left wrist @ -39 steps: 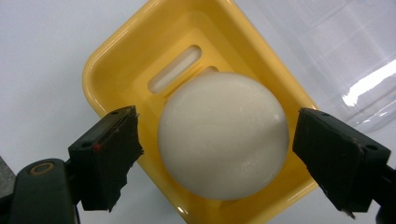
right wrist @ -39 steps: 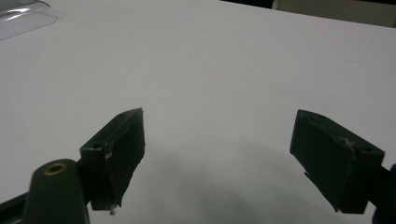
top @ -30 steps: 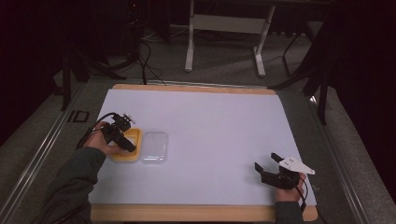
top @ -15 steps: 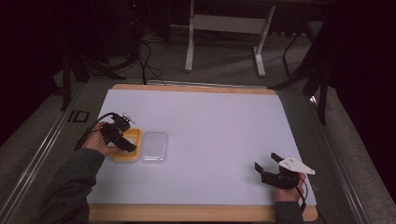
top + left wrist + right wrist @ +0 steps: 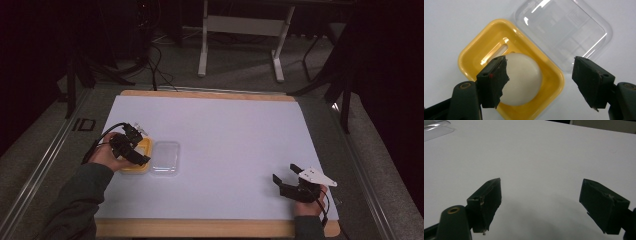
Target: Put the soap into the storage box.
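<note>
1. High view: the white sheet [image 5: 225, 150] covers most of the table [image 5: 210, 228], whose wooden edge shows along the near and far sides.
2. Near the sheet's left edge sits the yellow tray [image 5: 139, 161], with the clear lid [image 5: 165, 158] lying just beside it on the right, the two touching or nearly so.
3. Over the tray hangs the left gripper [image 5: 131, 150], held in the left hand [image 5: 106, 156].
4. Left gripper view: its fingers [image 5: 492, 83] are spread wide above the tray [image 5: 471, 56], gripping nothing; the white round object [image 5: 522, 77] lies inside the tray, partly behind the near finger.
5. The lid [image 5: 564, 32] lies flat on the sheet beyond the tray's corner.
6. The right gripper [image 5: 290, 181] rests near the sheet's near right corner, well apart from the tray.
7. Right gripper view: its fingers [image 5: 486, 202] are spread, with bare sheet [image 5: 536, 157] between and ahead of them.
8. Wide open sheet lies between the two grippers.
</note>
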`<state>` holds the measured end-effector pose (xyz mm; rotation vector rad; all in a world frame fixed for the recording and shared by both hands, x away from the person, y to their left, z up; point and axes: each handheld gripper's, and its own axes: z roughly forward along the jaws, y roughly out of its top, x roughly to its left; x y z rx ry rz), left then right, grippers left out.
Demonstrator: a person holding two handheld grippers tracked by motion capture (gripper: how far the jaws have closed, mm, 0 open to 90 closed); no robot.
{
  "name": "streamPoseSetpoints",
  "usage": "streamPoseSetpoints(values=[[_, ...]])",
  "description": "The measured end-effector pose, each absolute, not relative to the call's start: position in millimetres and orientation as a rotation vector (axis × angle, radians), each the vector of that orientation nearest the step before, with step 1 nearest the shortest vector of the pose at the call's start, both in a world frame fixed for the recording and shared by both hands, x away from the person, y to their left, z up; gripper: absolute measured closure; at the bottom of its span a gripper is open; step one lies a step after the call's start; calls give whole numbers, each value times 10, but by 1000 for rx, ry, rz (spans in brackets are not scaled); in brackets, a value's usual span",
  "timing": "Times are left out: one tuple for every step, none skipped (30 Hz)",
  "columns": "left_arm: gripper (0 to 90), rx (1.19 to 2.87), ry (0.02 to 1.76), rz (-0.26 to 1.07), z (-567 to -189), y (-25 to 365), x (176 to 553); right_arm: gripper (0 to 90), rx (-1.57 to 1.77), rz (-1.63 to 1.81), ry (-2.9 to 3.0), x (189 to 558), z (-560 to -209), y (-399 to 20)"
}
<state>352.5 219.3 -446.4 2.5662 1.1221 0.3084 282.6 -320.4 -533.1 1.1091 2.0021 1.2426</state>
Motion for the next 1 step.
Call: streamPoseSetpoints(values=[[283,2561,1112,303,-4467,2185,3509,174,1110,1242,2003,2827,-5331,-3205]])
